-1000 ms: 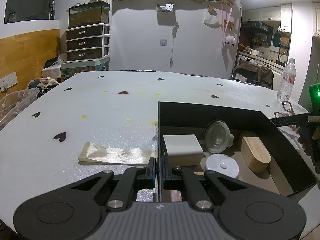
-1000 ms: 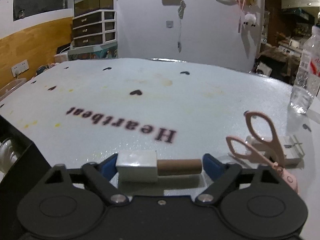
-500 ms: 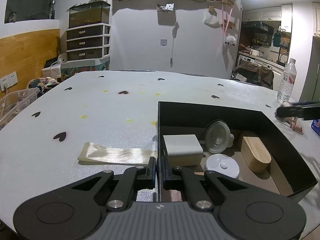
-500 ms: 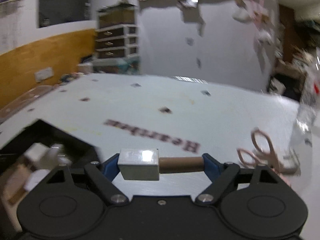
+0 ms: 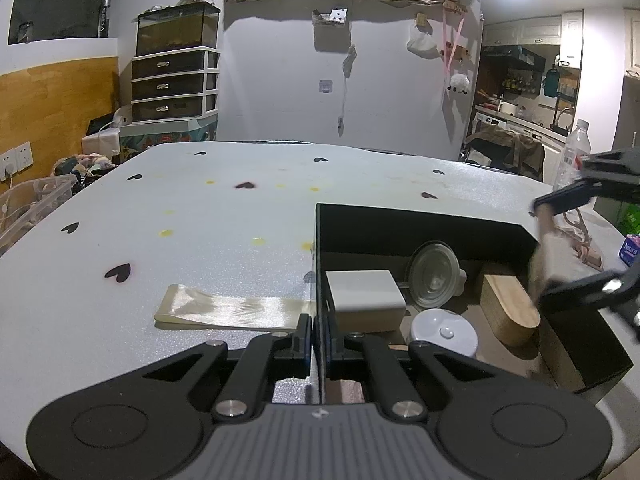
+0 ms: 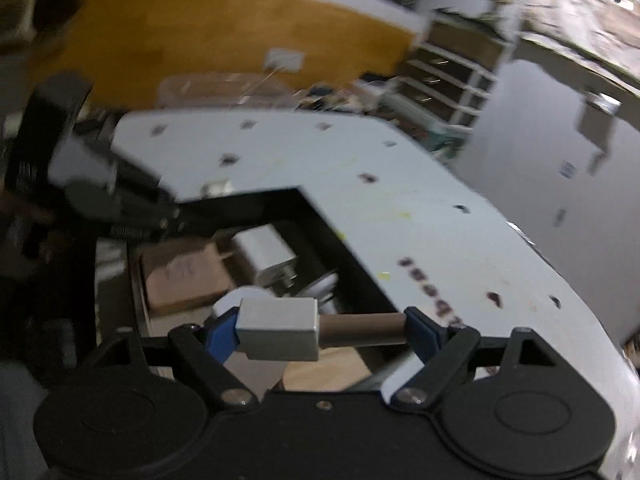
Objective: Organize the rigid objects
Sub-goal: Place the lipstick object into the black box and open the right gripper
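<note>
A black open box (image 5: 420,220) stands on the white table and holds a white block (image 5: 364,296), a clear round lid (image 5: 434,274), a white round lid (image 5: 442,334) and a wooden piece (image 5: 510,314). My left gripper (image 5: 319,340) is shut on the box's left wall. My right gripper (image 6: 320,330) is shut on a small stamp with a silver block head and brown handle (image 6: 280,334), held over the box (image 6: 344,248). The right gripper also shows in the left wrist view (image 5: 560,248), above the box's right side.
A folded cream ribbon (image 5: 232,312) lies on the table left of the box. Pink scissors (image 5: 580,236) and a water bottle (image 5: 574,152) are at the right edge. The table (image 5: 200,220) has black heart marks.
My right gripper carried the stamp from the table by the scissors leftward to above the box and turned toward it. The left gripper stayed on the box wall.
</note>
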Demonstrator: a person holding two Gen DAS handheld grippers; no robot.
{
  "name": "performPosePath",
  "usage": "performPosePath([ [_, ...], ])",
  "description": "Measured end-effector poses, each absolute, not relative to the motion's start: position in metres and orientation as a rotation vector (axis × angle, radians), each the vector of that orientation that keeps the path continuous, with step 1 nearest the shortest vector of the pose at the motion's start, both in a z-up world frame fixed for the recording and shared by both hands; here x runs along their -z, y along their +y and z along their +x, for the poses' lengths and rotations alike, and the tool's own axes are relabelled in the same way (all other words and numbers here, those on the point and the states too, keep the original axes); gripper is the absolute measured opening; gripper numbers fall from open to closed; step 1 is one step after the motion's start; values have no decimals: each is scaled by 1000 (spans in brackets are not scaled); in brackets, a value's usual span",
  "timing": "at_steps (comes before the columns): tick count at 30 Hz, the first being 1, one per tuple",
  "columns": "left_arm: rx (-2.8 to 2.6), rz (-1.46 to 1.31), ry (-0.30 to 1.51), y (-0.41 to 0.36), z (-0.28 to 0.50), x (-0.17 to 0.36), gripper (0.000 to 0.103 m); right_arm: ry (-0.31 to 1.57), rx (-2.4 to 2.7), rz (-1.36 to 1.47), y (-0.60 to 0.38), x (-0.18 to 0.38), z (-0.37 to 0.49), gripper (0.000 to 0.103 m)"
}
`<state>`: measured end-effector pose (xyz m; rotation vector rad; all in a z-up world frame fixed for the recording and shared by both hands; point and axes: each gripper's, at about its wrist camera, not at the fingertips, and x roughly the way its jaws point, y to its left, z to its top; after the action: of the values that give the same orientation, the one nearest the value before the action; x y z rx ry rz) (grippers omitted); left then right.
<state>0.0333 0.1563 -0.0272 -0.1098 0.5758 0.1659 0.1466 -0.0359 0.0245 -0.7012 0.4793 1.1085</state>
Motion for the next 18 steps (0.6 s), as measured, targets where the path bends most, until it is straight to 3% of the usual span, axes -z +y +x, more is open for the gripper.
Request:
performPosePath([
  [18,-150,-122,568,160,34,29,6,513,-1290,-1013,10,11,166,86],
])
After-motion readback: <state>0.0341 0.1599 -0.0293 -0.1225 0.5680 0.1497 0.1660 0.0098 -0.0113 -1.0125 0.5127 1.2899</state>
